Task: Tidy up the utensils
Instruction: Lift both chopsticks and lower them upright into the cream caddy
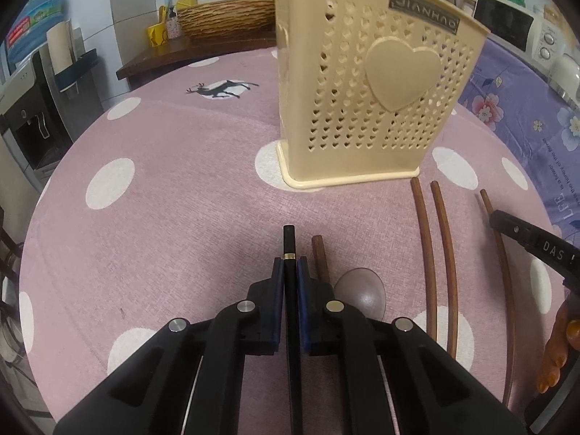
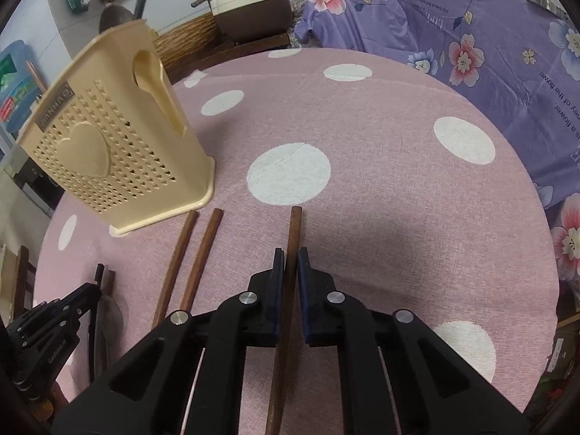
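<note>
The left gripper (image 1: pixel 289 268) has its fingers clamped on a slim black chopstick with a gold band (image 1: pixel 289 241), whose tip pokes out ahead over the desk. The right gripper (image 2: pixel 289 261) has its fingers pinched on a single brown wooden chopstick (image 2: pixel 294 228), which runs forward past them.

Two more brown wooden chopsticks (image 2: pixel 194 253) lie side by side on the pink cloth with white dots (image 2: pixel 380 181) covering the desk, between the two grippers and just short of the holder's base. The cream plastic utensil holder with heart-shaped perforations and a raised heart (image 1: pixel 366 83) stands upright beyond them; what is inside it cannot be made out.

Only the left wrist view clearly shows a brown spoon (image 1: pixel 357 290) lying just right of the left fingers, and a deer print (image 1: pixel 221 88) on the cloth. Only the right wrist view shows the holder's side slot (image 2: pixel 156 83).
</note>
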`<state>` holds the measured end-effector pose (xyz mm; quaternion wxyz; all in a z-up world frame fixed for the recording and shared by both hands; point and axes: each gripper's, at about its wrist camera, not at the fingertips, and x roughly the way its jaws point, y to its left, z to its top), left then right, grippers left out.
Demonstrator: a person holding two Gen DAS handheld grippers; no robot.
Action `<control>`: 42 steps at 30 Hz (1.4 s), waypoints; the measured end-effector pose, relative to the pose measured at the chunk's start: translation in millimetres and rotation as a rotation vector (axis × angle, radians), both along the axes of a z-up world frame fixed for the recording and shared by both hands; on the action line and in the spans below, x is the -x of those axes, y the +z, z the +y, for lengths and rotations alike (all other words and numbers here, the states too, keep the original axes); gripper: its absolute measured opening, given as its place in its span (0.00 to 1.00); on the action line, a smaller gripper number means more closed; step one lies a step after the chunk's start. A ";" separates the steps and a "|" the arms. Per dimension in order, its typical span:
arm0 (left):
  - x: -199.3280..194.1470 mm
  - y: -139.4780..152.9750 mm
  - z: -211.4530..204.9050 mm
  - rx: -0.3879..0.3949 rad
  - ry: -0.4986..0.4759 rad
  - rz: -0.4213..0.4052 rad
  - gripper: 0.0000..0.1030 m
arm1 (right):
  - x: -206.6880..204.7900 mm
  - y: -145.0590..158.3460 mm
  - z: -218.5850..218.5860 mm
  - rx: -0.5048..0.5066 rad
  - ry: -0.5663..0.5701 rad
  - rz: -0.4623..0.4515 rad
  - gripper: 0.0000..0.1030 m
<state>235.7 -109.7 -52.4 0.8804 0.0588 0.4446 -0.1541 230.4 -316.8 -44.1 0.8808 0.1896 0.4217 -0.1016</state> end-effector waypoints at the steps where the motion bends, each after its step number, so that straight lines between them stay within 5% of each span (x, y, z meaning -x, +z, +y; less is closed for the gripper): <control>1: 0.5 3.5 2.8 0.014 0.000 -0.009 0.08 | 2.1 2.5 -1.0 -0.011 0.005 -0.010 0.08; 12: 24.5 86.2 48.7 0.178 0.030 -0.193 0.08 | 45.6 79.3 -20.6 -0.185 0.088 -0.257 0.08; 18: 38.0 131.0 71.7 0.216 0.053 -0.319 0.08 | 73.2 129.5 -25.2 -0.178 0.162 -0.419 0.08; 35: 30.7 149.1 77.5 0.225 0.073 -0.378 0.08 | 70.2 156.7 -12.5 -0.106 0.215 -0.453 0.07; 42: 19.6 200.6 74.9 0.288 0.019 -0.419 0.08 | 57.3 207.4 4.0 -0.003 0.285 -0.506 0.07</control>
